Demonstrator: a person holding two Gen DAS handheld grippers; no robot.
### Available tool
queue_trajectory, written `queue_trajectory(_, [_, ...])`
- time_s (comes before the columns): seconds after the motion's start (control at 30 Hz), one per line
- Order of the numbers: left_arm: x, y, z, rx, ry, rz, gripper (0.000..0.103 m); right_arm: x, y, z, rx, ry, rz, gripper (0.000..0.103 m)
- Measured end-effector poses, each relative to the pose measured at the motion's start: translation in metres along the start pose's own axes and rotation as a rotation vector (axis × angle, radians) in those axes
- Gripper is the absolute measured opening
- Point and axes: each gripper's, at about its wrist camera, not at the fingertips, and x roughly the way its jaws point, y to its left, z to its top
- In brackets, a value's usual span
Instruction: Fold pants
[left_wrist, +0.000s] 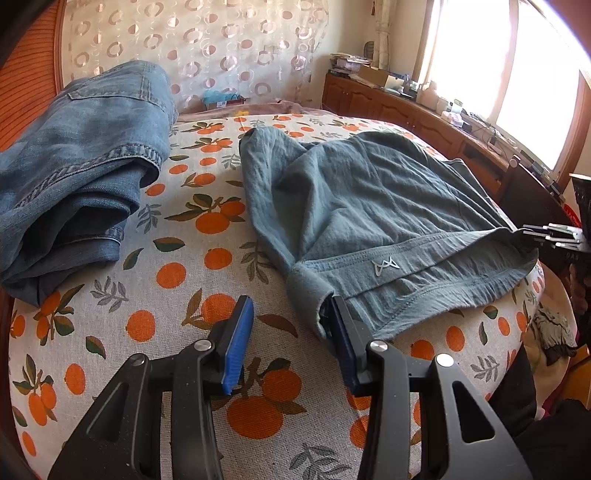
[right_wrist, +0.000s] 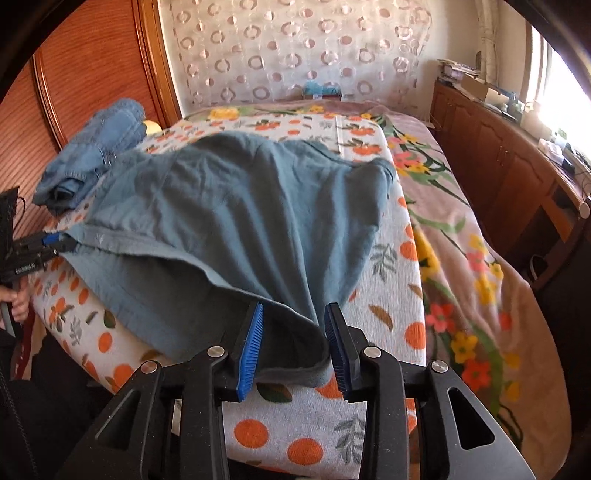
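Teal pants (left_wrist: 369, 199) lying on bed (left_wrist: 177, 266), orange-print cover, waistband along near edge, legs running away toward headboard. L gripper (left_wrist: 291, 325) sitting at waistband's left corner, jaws spread wide; cloth touching right pad only, nothing pinched. R gripper (right_wrist: 293, 343) straddling right corner, jaws wide too, fabric edge lying between pads, not clamped. Both low, pointing fwd along bed. Jeans (left_wrist: 74, 166) heaped to left, apart. Judgement: both need closing before any lift.
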Motion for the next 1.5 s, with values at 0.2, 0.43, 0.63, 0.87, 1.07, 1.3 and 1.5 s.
queue_trajectory(0.2, [0.000, -0.002, 0.003, -0.002, -0.006, -0.022, 0.025, 0.006, -0.007, 0.001, 0.020, 0.016, -0.020, 0.024])
queue_trajectory(0.43, [-0.012, -0.008, 0.011, 0.003, -0.039, -0.021, 0.005, -0.013, -0.008, 0.001, 0.004, -0.045, -0.005, 0.005])
queue_trajectory(0.63, [-0.044, -0.010, 0.031, 0.007, -0.111, -0.009, 0.004, -0.051, -0.010, 0.012, -0.007, -0.156, 0.001, 0.004])
queue_trajectory(0.87, [-0.117, -0.024, 0.082, 0.051, -0.268, -0.012, 0.004, -0.117, -0.009, 0.040, -0.066, -0.300, -0.049, 0.003])
queue_trajectory(1.07, [-0.174, -0.035, 0.124, 0.089, -0.383, 0.000, 0.004, -0.184, -0.002, 0.057, -0.130, -0.445, -0.108, 0.003])
queue_trajectory(1.3, [-0.201, -0.035, 0.144, 0.109, -0.440, -0.001, 0.004, -0.218, 0.006, 0.069, -0.174, -0.521, -0.120, 0.003])
queue_trajectory(1.5, [-0.166, -0.015, 0.160, 0.096, -0.389, 0.035, 0.004, -0.168, 0.003, 0.086, -0.219, -0.459, -0.117, 0.003])
